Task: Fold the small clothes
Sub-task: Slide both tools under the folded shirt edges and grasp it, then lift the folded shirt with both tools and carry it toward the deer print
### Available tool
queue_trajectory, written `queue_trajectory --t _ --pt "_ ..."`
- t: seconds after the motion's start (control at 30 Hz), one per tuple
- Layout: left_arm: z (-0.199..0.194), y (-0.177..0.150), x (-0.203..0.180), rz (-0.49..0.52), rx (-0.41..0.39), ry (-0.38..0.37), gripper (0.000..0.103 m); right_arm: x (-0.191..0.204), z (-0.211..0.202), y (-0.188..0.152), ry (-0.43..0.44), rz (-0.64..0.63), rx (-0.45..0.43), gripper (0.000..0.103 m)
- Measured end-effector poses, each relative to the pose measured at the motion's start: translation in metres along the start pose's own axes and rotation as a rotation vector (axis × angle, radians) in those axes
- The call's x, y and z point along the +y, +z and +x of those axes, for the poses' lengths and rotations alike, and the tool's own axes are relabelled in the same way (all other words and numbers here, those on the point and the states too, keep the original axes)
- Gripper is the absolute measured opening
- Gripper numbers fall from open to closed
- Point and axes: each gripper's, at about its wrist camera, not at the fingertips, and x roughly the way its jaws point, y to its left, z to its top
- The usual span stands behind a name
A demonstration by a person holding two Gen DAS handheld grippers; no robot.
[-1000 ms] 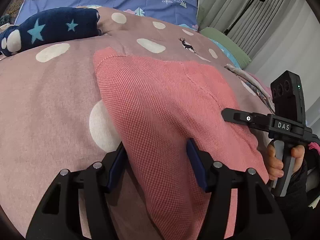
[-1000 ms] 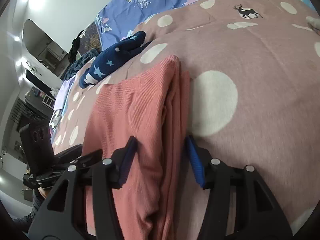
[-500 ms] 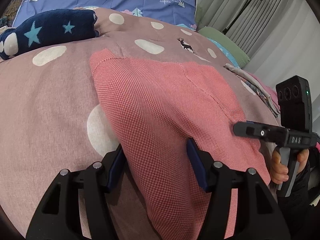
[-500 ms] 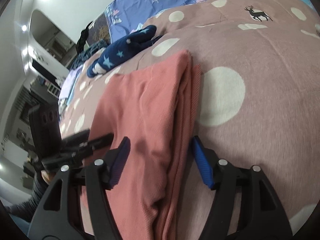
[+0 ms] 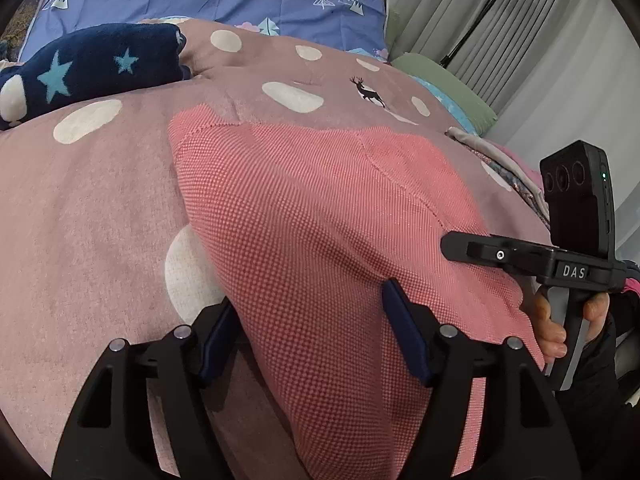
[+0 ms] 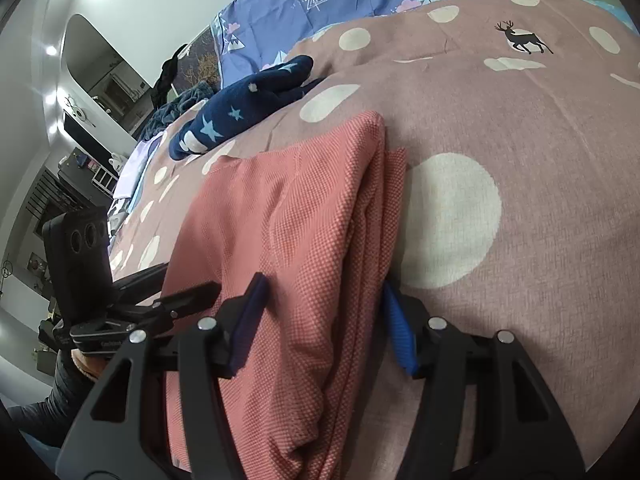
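Left wrist view, garment: I see the pink knit top (image 5: 320, 216) spread on the dotted bedspread (image 5: 80, 208), already doubled over, its near edge running between my fingers.
Left wrist view, left gripper (image 5: 308, 332): jaws are opening; cloth lies between them but the pads do not press it.
Left wrist view, other hand: my right gripper (image 5: 452, 246) sits at the garment's right edge, a hand (image 5: 560, 328) around its handle.
Right wrist view, garment: the top (image 6: 304, 216) shows stacked layers along its right side, beside a large white dot.
Right wrist view, right gripper (image 6: 320, 320): jaws are closing around that layered edge; I judge the pads not yet biting.
Right wrist view, left gripper (image 6: 192, 292): at the left edge; I cannot tell its state from here.
Handling: soft, light, limp knit; I expect the layers to slide apart unless pinched together.
Where to hold: the two near corners, through every layer.
Nearby: a navy star-print cloth (image 5: 92, 68) lies well apart.
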Motion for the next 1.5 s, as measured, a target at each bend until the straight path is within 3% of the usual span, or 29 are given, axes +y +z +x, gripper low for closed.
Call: queue_trajectory --t 0.23,0.37,0.57,0.67,0.73,0.97,1.1,1.3,1.5 --pt "-0.007 -0.005 0.001 -0.004 -0.008 -0.006 0.070 0.003 -0.009 -0.007 0.018 0.001 -0.008 0.050" --pt "-0.014 -0.016 -0.006 0.048 0.010 -0.021 0.070 0.003 -0.016 -0.018 0.054 -0.043 0.023 0.050" --pt "0.006 0.001 -0.014 0.056 0.026 -0.004 0.068 0.003 0.011 0.002 0.093 -0.016 0.063 0.043" --pt "0.007 0.004 -0.019 0.086 0.020 0.015 0.053 0.007 0.020 0.010 0.075 -0.003 0.059 0.031" --pt "-0.001 0.007 -0.019 0.095 0.004 0.026 0.034 0.011 0.013 0.009 0.061 -0.011 0.036 0.024" --pt "-0.042 0.021 -0.044 0.157 -0.118 0.049 0.029 0.047 -0.035 0.011 0.014 -0.091 -0.125 0.022" --pt "-0.060 0.047 -0.063 0.204 -0.173 0.030 0.029 0.059 -0.069 0.025 -0.011 -0.131 -0.213 0.022" --pt "-0.057 0.108 -0.100 0.340 -0.239 0.095 0.029 0.062 -0.105 0.070 -0.095 -0.160 -0.320 0.022" --pt "-0.039 0.178 -0.117 0.415 -0.302 0.138 0.029 0.042 -0.120 0.131 -0.174 -0.175 -0.433 0.022"
